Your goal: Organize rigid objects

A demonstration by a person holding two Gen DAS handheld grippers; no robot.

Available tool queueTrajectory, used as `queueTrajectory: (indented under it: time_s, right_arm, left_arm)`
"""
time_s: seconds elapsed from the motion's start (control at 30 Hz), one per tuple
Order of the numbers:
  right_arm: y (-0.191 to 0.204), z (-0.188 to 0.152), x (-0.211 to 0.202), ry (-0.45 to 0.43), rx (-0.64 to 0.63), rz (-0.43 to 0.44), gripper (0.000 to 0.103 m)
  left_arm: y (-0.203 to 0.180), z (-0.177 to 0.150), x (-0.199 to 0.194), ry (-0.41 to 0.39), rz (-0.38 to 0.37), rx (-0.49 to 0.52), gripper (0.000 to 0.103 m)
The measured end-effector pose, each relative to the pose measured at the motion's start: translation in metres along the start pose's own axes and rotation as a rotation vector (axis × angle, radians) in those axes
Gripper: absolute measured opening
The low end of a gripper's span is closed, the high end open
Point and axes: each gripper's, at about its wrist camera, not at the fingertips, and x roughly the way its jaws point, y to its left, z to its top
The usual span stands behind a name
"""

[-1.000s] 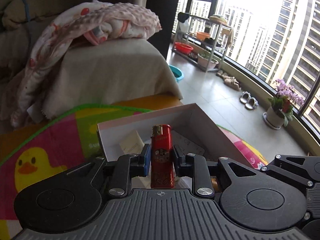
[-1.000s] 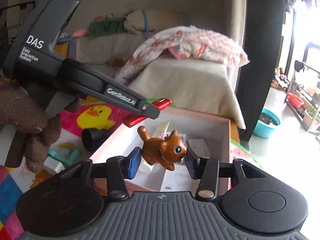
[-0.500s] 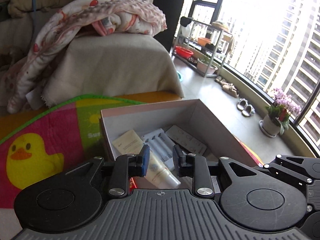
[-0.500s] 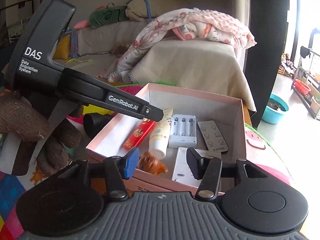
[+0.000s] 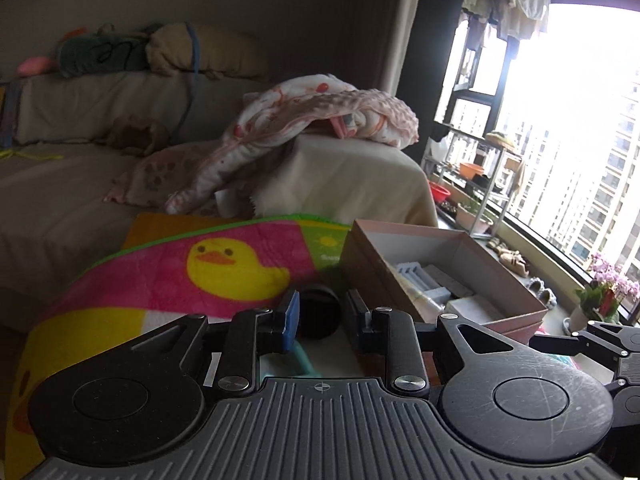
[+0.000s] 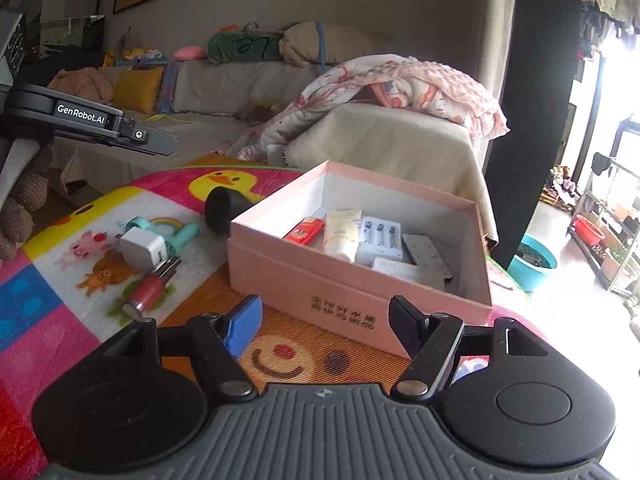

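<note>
— Starting on my left: what changed there?

— A second ago my left gripper (image 5: 320, 307) had the red lighter (image 6: 304, 231) pinched upright over the pink box (image 6: 360, 276). Now its pads are drawn almost together with nothing between them, and it has swung away to the left, over the duck mat (image 6: 60, 320). The lighter lies inside the box, at the left end of the row.

— So what is still out?

— Left of the box, on the mat: a white plug (image 6: 140, 250) sitting on a teal piece (image 6: 184, 236), a red and silver cylinder (image 6: 148, 292) just in front of them, and a black cylinder (image 6: 220, 210) just beside the box's far left corner. My left gripper points at that black one, so I judge it comes next.

— And in the box?

— After the lighter, left to right: a cream tube (image 6: 342, 234), a white battery charger (image 6: 380, 238), then a remote (image 6: 426, 254), all lying flat.

— Your right side?

— My right gripper (image 6: 326, 320) carried a little brown cat a second ago. Its jaws are opening now, empty, and it has pulled back in front of the box's near wall. I can't see the cat from here; the wall probably hides it.

— Meaning?

— Two pieces went in together, both hands are free, and four loose things remain.
</note>
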Motion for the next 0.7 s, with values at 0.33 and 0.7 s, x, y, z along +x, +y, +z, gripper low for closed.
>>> queueTrajectory:
  time_s: [0.33,0.7]
  right_arm:
    - [0.063,0.015,0.034,0.073,0.011,0.245,0.064]
    - [0.071,0.015,0.062,0.169,0.014,0.282,0.020]
  left_arm:
    - [0.031,-0.016,-0.006,0.021,0.031,-0.095,0.028]
    - [0.042,-0.036,0.016,0.092,0.009,-0.171,0.028]
